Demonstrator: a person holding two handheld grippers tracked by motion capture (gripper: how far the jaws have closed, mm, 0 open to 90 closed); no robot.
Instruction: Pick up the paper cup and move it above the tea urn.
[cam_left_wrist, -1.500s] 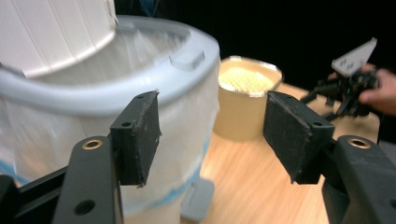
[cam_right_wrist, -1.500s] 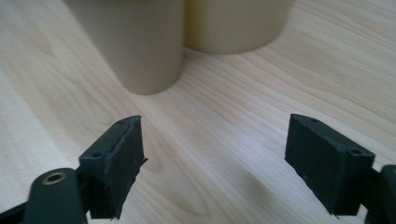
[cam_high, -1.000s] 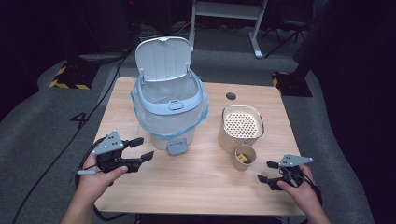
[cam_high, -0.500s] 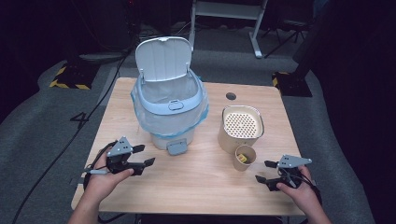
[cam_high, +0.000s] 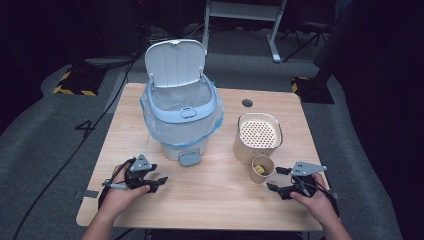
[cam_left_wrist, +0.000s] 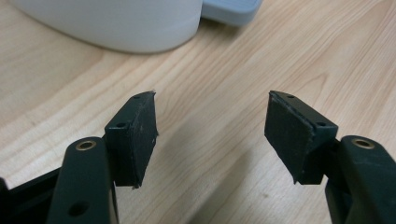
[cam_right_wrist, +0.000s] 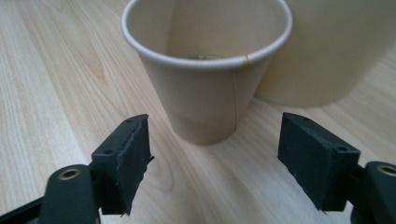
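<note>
Room: dark studio, grey carpet, hazard-striped floor blocks, a metal stand at the back.
Surface: pale wooden table (cam_high: 210, 200), grain running across.

High view
- Bin: white and light-blue pedal bin (cam_high: 182, 120) left of centre, lid tipped up and back, clear liner folded over the rim.
- Canister: beige canister (cam_high: 257, 137) with a perforated top, right of the bin.
- Paper cup: paper cup (cam_high: 262, 169) upright, just in front of the canister, something yellow inside.
- Left gripper: left gripper (cam_high: 155, 183) low over the near left table, apart from the bin's pedal, jaws spread, nothing between.
- Right gripper: right gripper (cam_high: 274, 180) level, aimed at the cup from the near right, close but apart.

Left gripper view
- Jaws: set wide over bare wood; bin base (cam_left_wrist: 116, 23) well ahead.

Right gripper view
- Jaws: have just been narrowing, now moderately apart and empty; cup (cam_right_wrist: 205, 79) standing ahead of the pads, not yet between them, with the canister wall (cam_right_wrist: 336, 51) touching or just behind it.

Cup handling (judged)
- Weight: very light, easily tipped or pushed.
- Wall: thin, soft paper; likely to dent under a hard squeeze.
- Hold: across the mid wall, below the rolled rim, pads on opposite sides.
- Axis: long axis vertical, mouth up, narrower base on the table.
</note>
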